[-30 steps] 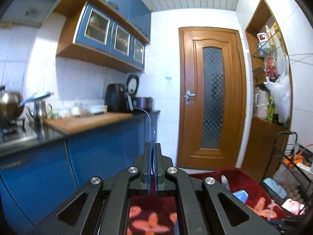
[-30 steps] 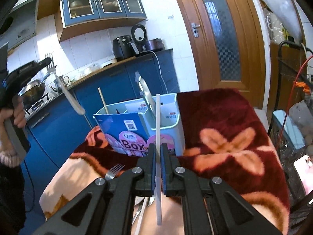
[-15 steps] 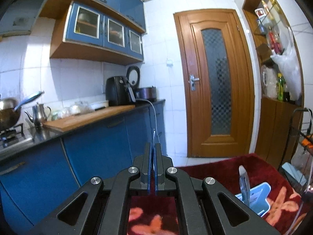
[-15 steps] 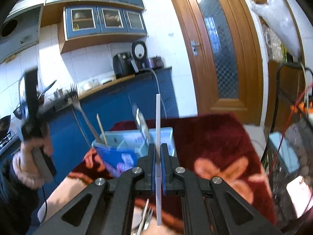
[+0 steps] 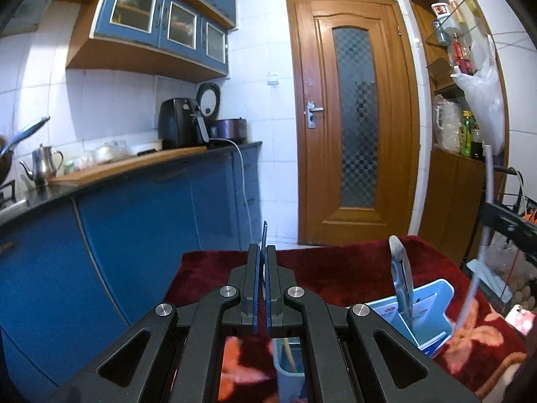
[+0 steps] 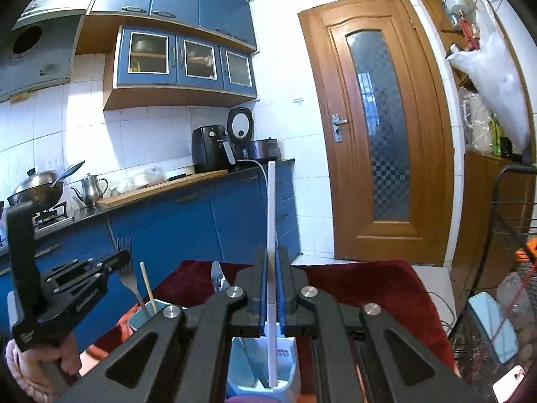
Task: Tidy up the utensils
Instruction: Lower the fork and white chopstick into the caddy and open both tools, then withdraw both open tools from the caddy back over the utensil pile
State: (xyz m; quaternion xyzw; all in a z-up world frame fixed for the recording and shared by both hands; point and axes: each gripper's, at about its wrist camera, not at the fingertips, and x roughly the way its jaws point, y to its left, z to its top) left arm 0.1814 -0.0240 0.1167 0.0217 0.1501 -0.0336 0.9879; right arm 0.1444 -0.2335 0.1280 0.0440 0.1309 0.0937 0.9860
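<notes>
From the left wrist view, the left tool [image 5: 262,252] had its jaws clamped on the fork [image 5: 264,235], seen edge-on as a thin dark sliver rising between the pads. Below and to the right stood the light-blue holder [image 5: 433,315] on the red flowered blanket [image 5: 322,272], with a metal utensil [image 5: 401,278] standing upright in it. At the right edge, a white straw [image 5: 487,208] reached down toward the holder.

From the right wrist view, the right tool [image 6: 272,255] was closed tight on the white straw [image 6: 271,221], which stood upright, its lower end hanging over or inside the holder [image 6: 288,366] just beneath the jaws; I could not tell which. To the left, the left tool [image 6: 117,262], held by a hand [image 6: 40,366] in a pink sleeve, gripped the fork [image 6: 129,277] tines-up, its handle slanting down into the holder's left compartment [image 6: 144,317], beside a wooden stick [image 6: 147,285].
</notes>
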